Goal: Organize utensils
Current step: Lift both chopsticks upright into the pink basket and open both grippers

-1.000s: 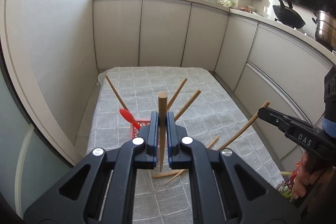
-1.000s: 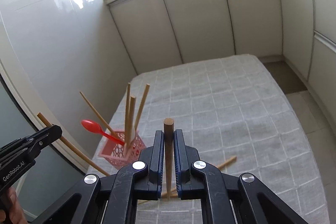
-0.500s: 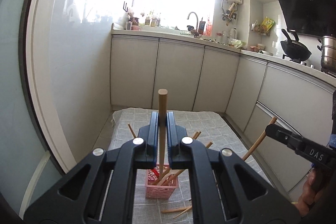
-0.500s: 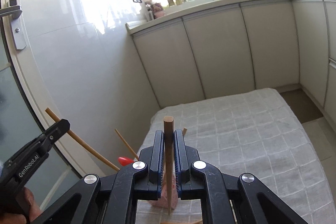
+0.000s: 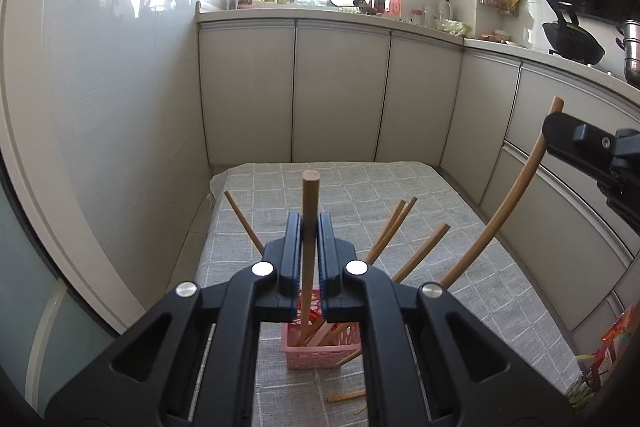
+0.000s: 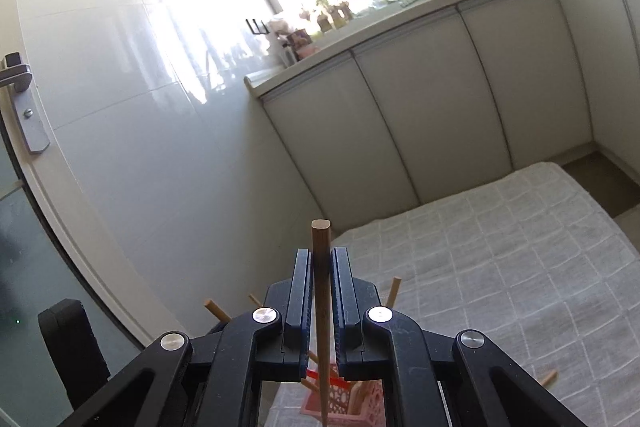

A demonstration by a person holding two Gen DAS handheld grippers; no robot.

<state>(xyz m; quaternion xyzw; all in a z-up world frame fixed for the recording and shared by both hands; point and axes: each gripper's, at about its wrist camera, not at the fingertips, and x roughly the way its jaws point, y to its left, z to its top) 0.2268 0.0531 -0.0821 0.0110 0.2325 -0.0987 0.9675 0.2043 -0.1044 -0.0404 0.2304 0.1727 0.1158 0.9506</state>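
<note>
Left chopstick [image 5: 309, 227] lower, upright over basket [image 5: 320, 349]

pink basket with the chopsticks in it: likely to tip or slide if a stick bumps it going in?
Probably tippy: the pink basket looks small and light, and the chopsticks in it lean far out past its rim. It may slide less readily, since it sits on a woven tablecloth. Its openwork walls look like thin plastic, so likely flexible.

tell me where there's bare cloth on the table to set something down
The grey cloth is bare from the pink basket back to the cabinets. It's crowded at the basket, with chopsticks fanning out and loose chopsticks just in front.
</note>
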